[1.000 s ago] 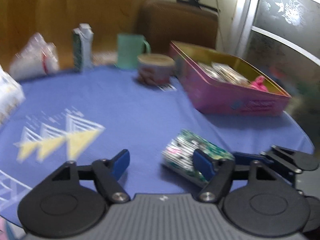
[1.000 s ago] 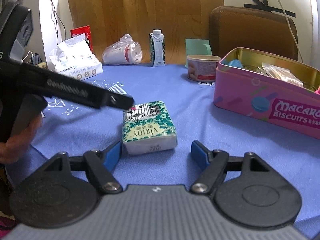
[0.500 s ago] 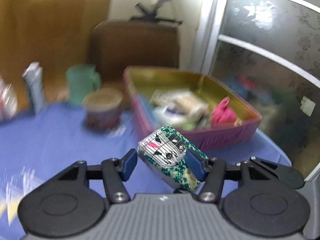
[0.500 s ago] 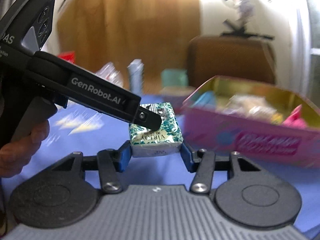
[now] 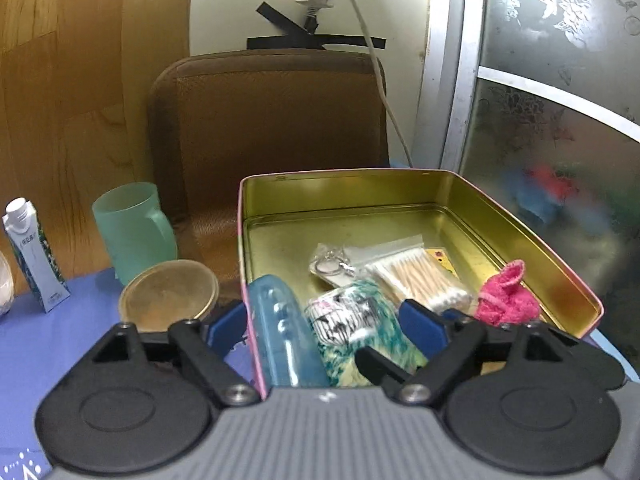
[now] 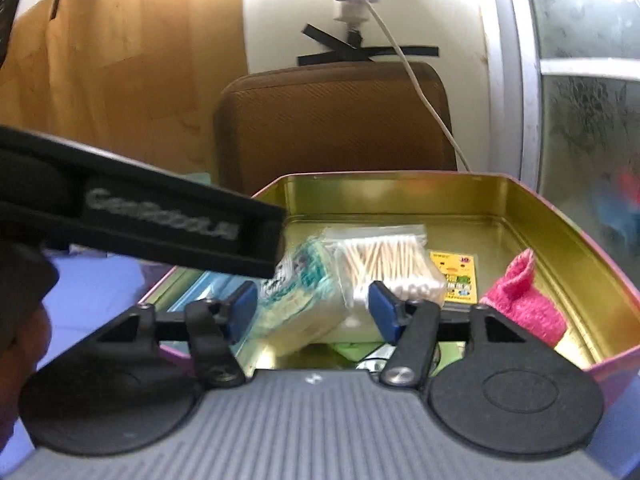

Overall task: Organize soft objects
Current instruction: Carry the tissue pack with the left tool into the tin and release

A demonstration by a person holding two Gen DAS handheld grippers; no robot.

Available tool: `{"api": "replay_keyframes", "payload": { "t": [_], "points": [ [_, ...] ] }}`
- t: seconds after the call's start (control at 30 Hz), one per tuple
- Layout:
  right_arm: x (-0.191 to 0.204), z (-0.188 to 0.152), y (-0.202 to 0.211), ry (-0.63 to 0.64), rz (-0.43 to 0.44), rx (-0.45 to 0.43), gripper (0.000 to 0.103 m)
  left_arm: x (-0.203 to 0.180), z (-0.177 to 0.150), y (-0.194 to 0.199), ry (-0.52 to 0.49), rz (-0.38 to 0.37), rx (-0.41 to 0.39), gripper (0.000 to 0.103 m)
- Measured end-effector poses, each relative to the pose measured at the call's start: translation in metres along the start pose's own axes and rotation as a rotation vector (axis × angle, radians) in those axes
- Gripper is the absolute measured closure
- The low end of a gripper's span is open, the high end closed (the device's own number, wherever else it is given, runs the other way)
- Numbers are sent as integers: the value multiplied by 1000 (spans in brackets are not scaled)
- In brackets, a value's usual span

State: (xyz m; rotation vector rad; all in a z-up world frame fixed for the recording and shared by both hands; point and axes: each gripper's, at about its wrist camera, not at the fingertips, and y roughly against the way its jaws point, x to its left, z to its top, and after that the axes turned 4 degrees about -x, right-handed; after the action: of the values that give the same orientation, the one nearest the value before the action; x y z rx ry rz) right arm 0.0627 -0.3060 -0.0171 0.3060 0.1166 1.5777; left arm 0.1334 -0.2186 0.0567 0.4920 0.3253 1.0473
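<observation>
Lying between both opening grippers — tissue pack (image 5: 352, 320).

The tissue pack (image 5: 360, 320), green and white with a black-lined patch on its face, sits blurred and tilted at lower centre of the left view, over the near end of the tin (image 5: 520, 240). It lies between a blue case and a bag of swabs. The pink cloth (image 5: 505, 298) lies crumpled against the tin's right wall, at lower right.
</observation>
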Motion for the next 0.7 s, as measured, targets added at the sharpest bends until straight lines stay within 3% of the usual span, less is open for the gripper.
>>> {"api": "replay_keyframes", "payload": {
  "t": [0.43, 0.7],
  "points": [
    [-3, -19, 88, -48, -51, -171, 29, -2, -21, 55, 14, 60, -10, 13],
    [-23, -33, 118, -195, -48, -113, 29, -9, -53, 94, 13, 60, 10, 10]
  ]
}}
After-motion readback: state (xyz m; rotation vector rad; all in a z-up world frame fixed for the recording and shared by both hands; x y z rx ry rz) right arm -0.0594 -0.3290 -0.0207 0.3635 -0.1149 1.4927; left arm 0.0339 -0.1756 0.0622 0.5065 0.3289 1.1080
